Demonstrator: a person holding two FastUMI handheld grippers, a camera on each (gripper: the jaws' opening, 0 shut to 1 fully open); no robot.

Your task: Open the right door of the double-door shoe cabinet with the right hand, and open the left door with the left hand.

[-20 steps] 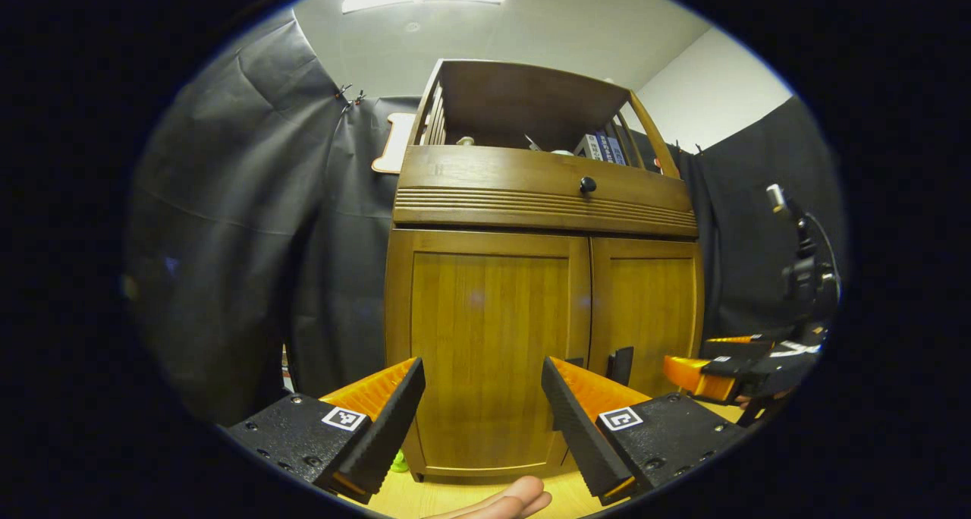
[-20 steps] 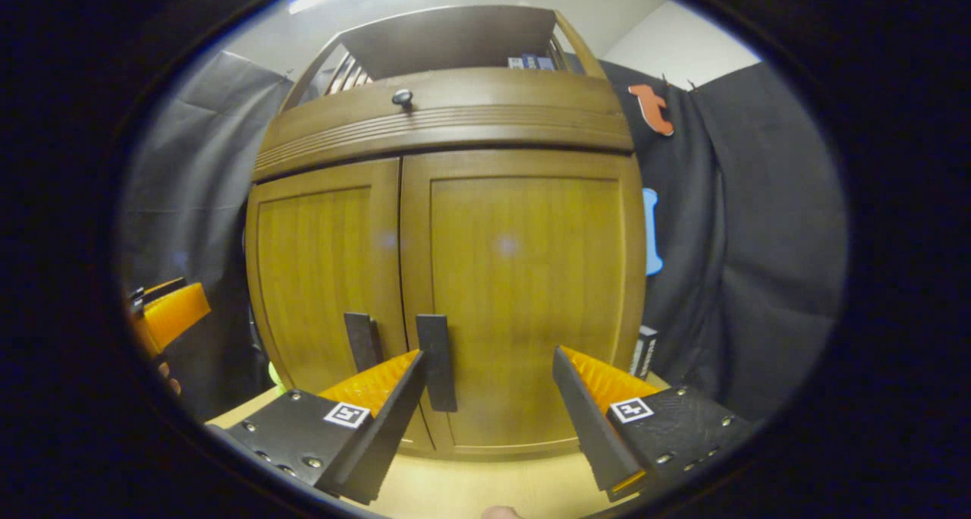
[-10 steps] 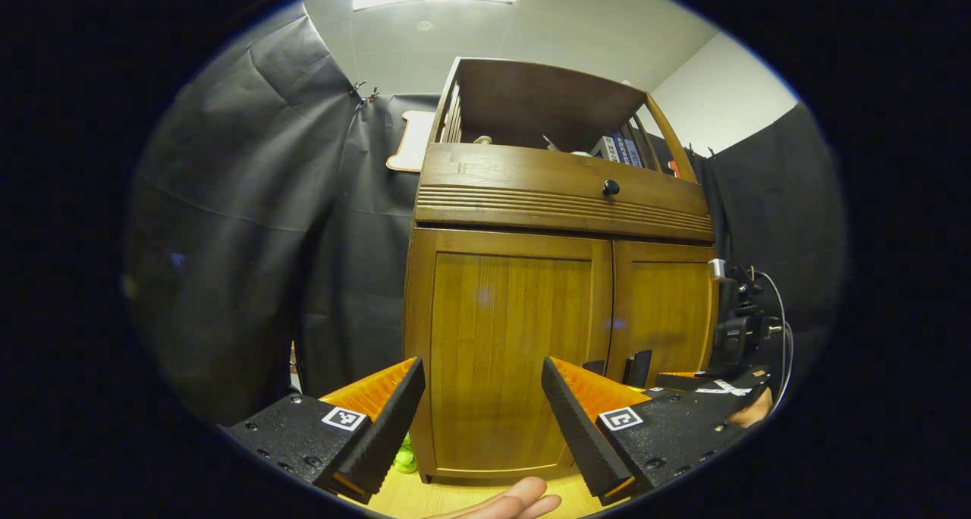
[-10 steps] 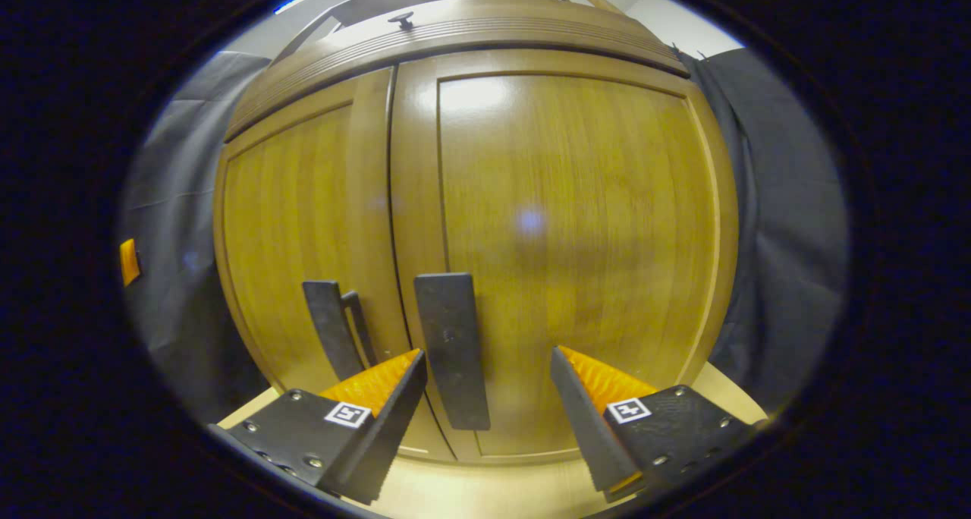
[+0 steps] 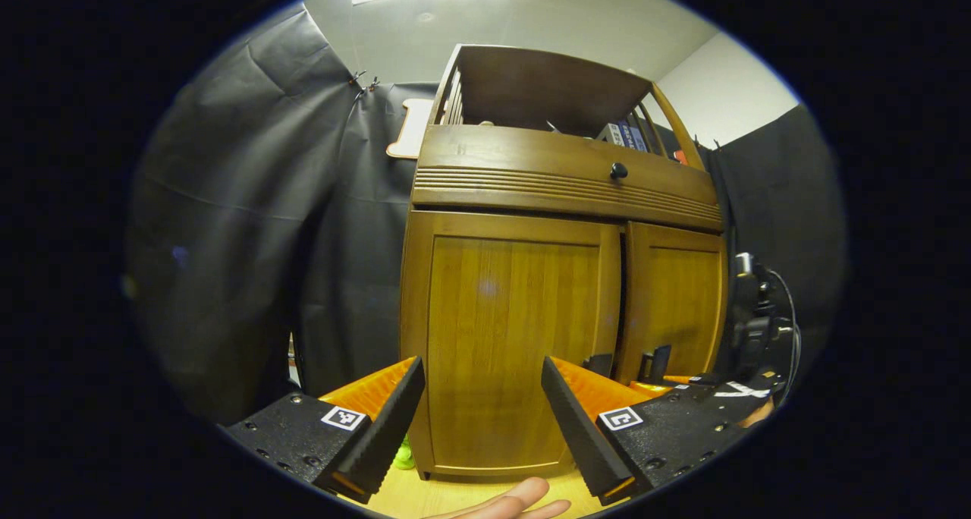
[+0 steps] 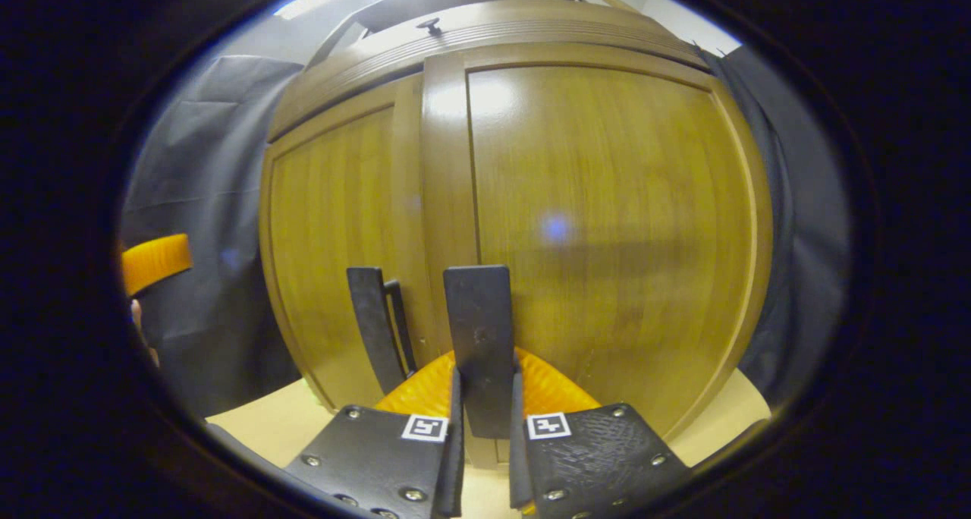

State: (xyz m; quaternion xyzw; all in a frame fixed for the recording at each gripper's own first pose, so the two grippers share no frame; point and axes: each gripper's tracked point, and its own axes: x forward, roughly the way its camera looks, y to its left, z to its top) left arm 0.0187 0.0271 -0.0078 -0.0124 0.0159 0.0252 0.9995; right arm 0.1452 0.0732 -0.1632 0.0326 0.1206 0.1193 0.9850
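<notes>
Since the earlier frame, the right gripper [image 6: 483, 458] has been closed on the right door handle [image 6: 479, 344]; the right door [image 6: 607, 231] is barely opened, the left door [image 5: 508, 344] untouched, the left gripper [image 5: 482, 413] fingers held wide.

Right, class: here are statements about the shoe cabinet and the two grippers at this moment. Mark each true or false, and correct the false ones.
1. The right gripper is shut on the right door's handle. True.
2. The left gripper grips the left door's handle. False: it is open, off the handle.
3. The right door stands slightly ajar. True: a dark gap shows beside the left door.
4. The drawer knob is white. False: it is dark.
</notes>
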